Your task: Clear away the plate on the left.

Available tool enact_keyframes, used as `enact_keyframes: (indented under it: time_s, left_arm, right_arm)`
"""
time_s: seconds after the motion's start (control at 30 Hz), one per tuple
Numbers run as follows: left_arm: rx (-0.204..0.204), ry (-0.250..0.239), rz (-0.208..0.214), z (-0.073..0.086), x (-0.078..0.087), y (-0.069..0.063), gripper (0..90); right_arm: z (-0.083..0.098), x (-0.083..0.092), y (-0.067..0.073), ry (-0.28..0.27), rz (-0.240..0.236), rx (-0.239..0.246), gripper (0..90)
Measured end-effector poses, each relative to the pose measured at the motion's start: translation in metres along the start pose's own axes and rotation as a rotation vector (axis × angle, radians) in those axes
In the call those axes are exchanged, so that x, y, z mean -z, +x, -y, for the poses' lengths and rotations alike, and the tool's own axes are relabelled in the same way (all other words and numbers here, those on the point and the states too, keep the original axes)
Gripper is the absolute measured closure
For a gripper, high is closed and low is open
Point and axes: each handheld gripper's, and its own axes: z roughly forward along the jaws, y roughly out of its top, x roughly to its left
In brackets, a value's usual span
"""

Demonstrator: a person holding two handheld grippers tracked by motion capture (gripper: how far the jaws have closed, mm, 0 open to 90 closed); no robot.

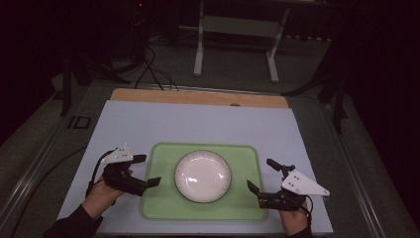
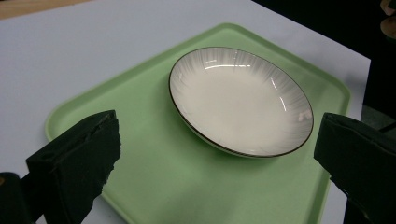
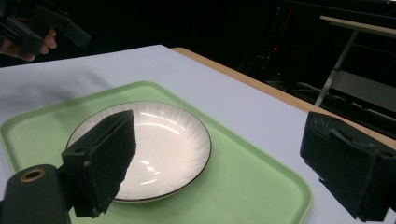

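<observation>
I am holding my left gripper (image 1: 146, 170) at the left edge of the green tray (image 1: 158, 198), its jaws spread wide with nothing between them. One jaw is reaching over the tray's left rim, the other is hanging just above the pale tabletop (image 1: 198, 124) beside it. My left hand (image 1: 101, 196) is wrapping the handle from below, and the grey three-cornered plate is sitting on top. In the left gripper view the two black jaws are rising at either side of the frame, and the tray (image 2: 187, 186) is lying between them with the plate (image 2: 238, 100) resting in its middle.

The white plate (image 1: 203, 176) is sitting at the centre of the tray, empty, round, with a thin dark rim and faint ribbing toward the edge. It is lying flat and neither gripper is touching it.

I am holding my right gripper (image 1: 260, 173) at the tray's right edge, jaws also wide apart and gripping nothing. The lower jaw is pointing in over the tray's right rim; the upper one is hovering over the bare tabletop. In the right gripper view the plate (image 3: 154, 144) is showing partly behind the near jaw, and the left gripper (image 3: 42, 25) is appearing far off in the top corner, held in my left hand (image 3: 32, 46).
</observation>
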Motion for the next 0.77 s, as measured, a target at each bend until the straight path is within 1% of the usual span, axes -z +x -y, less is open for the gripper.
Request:
enact_keyframes:
  time_s: [0.13, 0.27, 0.33, 0.4, 0.5, 0.57, 0.63, 0.77]
  left_arm:
    - [0.012, -0.004, -0.023, 0.006, -0.002, 0.002, 0.5]
    - [0.008, -0.035, -0.038, 0.009, -0.002, 0.003, 0.5]
    - [0.010, -0.038, -0.046, 0.011, -0.004, 0.003, 0.5]
    - [0.008, -0.041, -0.058, 0.013, -0.005, 0.003, 0.5]
    - [0.004, -0.059, -0.084, 0.014, -0.004, 0.004, 0.5]
    - [0.005, -0.067, -0.083, 0.014, -0.003, 0.004, 0.5]
    - [0.001, -0.060, -0.095, 0.015, -0.003, 0.005, 0.5]
    - [0.007, -0.056, -0.086, 0.017, -0.005, 0.006, 0.5]
  right_arm:
    - [0.000, 0.001, -0.001, -0.002, 0.002, -0.004, 10.3]
    - [0.001, 0.002, -0.002, -0.001, 0.004, -0.011, 10.3]
    - [0.001, 0.002, -0.003, -0.002, 0.002, -0.013, 10.3]
    - [0.001, 0.002, -0.003, 0.000, 0.002, -0.015, 10.3]
    - [0.001, 0.003, -0.003, 0.002, 0.000, -0.014, 10.3]
    - [0.002, 0.003, -0.003, 0.000, 0.001, -0.017, 10.3]
    - [0.002, 0.002, -0.004, 0.002, -0.001, -0.023, 10.3]
    - [0.003, 0.002, -0.006, 0.005, -0.003, -0.033, 10.3]
